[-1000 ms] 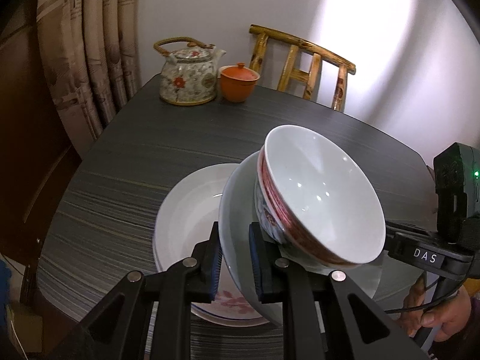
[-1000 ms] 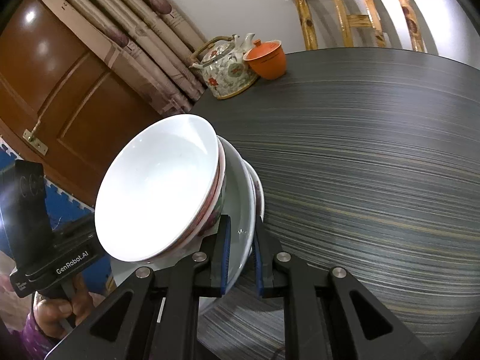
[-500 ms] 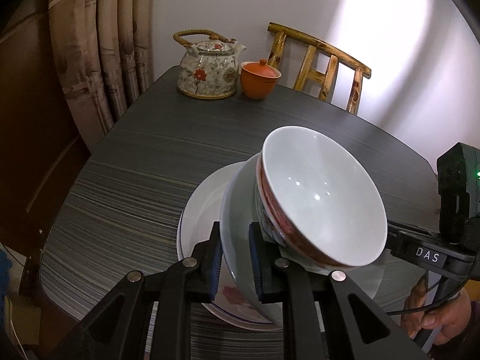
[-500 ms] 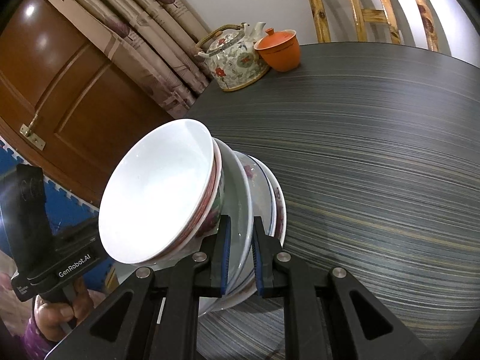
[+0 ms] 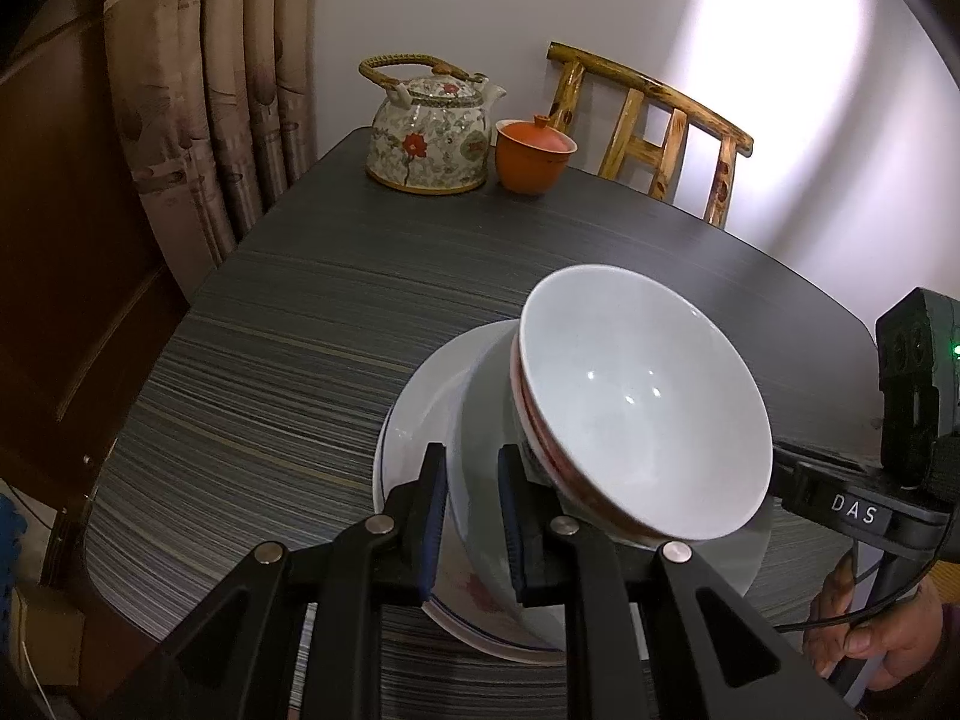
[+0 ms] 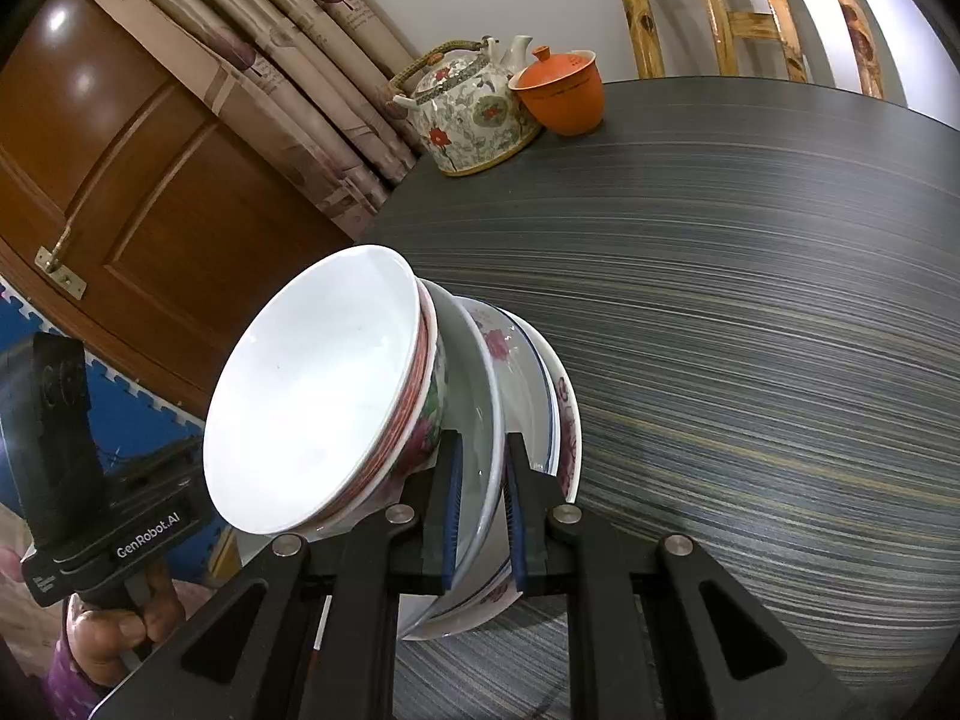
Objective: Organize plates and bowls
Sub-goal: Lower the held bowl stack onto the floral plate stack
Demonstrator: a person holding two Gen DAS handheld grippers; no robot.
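A white plate (image 5: 480,516) (image 6: 483,414) carries a white bowl (image 5: 642,408) (image 6: 318,396) with a red flowered outside, seemingly nested in a second one. My left gripper (image 5: 471,516) is shut on the plate's near rim. My right gripper (image 6: 483,510) is shut on the opposite rim. The load hangs tilted right over a stack of flowered plates (image 5: 414,414) (image 6: 564,420) lying on the dark table (image 5: 300,360). Whether the held plate touches the stack I cannot tell. Each view shows the other gripper's body: the right one (image 5: 852,516), the left one (image 6: 138,534).
A flowered teapot (image 5: 429,144) (image 6: 474,114) and an orange lidded cup (image 5: 531,156) (image 6: 561,96) stand at the table's far edge. A wooden chair (image 5: 654,132) is behind them, curtains (image 5: 210,90) and a brown door (image 6: 120,180) to the left. A person's hands (image 5: 864,642) (image 6: 114,630) hold the grippers.
Both grippers have carried the plate with the bowls sideways, so it now covers most of the plate stack. The grips have not changed.
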